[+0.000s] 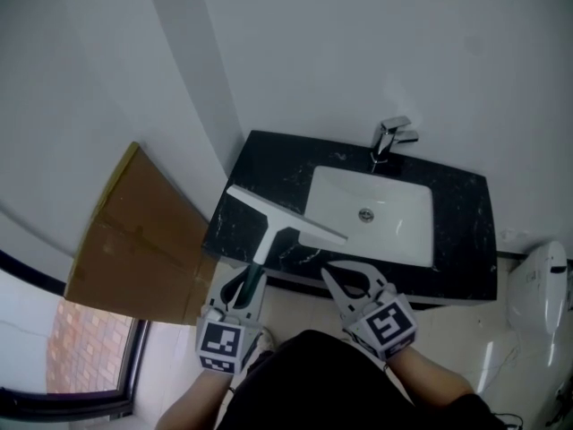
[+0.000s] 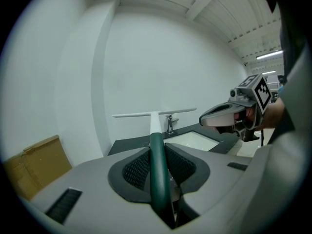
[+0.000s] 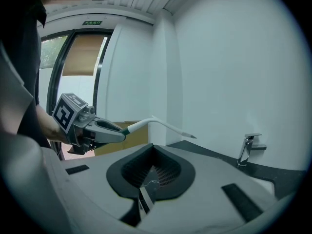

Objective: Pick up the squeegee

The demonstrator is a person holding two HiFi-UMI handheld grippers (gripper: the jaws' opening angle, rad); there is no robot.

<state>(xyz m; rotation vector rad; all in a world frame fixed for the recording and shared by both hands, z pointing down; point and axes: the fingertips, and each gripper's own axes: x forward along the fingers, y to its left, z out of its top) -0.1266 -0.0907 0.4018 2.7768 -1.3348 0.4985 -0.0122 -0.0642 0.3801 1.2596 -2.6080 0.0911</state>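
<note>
The squeegee (image 1: 285,213) has a long white blade and a dark green handle. It is held up off the counter, and its blade hangs over the left part of the black countertop (image 1: 269,164). My left gripper (image 1: 252,274) is shut on the green handle (image 2: 156,169), which runs straight out between its pads to the blade (image 2: 154,114). My right gripper (image 1: 335,272) hovers in front of the counter's edge, shut with nothing in it. From the right gripper view the squeegee (image 3: 163,124) juts out of the left gripper (image 3: 106,131).
A white sink basin (image 1: 398,238) sits in the countertop with a chrome faucet (image 1: 391,138) behind it. A flat cardboard sheet (image 1: 134,240) leans against the wall on the left. A white appliance (image 1: 541,285) stands at the right. White walls rise behind.
</note>
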